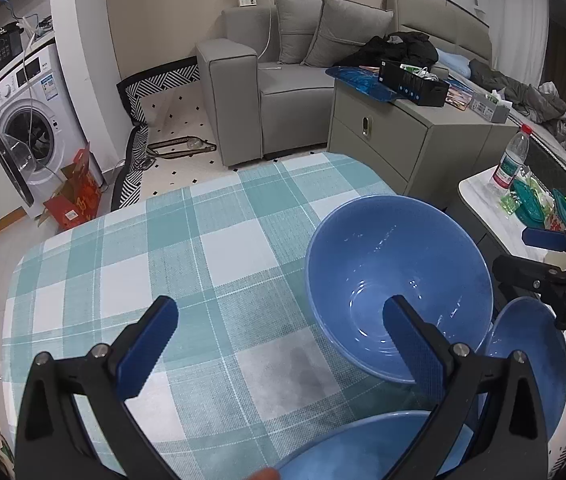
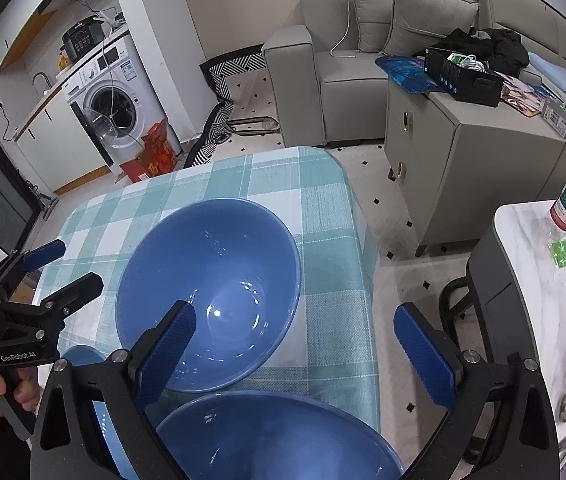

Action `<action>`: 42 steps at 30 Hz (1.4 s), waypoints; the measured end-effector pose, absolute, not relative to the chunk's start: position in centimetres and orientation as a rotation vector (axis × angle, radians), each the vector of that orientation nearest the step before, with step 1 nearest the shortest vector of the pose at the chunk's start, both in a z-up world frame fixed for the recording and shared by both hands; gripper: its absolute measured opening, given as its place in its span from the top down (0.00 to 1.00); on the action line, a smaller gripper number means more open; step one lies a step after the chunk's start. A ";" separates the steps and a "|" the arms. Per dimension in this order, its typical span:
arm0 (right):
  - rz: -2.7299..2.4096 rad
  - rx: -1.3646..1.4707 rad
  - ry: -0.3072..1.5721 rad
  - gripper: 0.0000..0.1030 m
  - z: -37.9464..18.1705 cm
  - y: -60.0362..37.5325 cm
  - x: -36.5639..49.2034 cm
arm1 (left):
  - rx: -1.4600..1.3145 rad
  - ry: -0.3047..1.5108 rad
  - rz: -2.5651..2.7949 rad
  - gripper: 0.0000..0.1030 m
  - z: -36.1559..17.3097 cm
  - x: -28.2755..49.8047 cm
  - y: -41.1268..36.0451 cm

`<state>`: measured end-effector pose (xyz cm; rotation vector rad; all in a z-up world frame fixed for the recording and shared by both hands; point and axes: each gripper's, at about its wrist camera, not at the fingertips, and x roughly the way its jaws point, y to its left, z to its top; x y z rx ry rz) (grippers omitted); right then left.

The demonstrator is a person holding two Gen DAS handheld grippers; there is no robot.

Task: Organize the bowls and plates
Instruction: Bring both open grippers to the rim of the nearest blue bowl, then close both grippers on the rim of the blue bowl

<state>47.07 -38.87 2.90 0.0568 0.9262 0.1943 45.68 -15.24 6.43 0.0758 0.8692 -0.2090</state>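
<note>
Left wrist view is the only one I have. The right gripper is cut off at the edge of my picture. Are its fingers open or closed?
Observer: Open. The right gripper has its fingers wide apart and holds nothing.
Operator: Where are they relative to the large blue bowl?
Observer: One finger overlaps the near rim of the large blue bowl. The other appears past the table edge, with floor behind it.
Operator: Is the bowl close to that edge?
Observer: Yes. Only a narrow strip of checked tablecloth shows between the bowl and the edge on the right gripper's side.
</note>
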 end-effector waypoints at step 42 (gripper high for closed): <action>0.231 0.013 1.052 0.62 -1.5 -37.3 49.3 | 0.093 0.990 -0.312 0.78 3.3 47.6 -16.6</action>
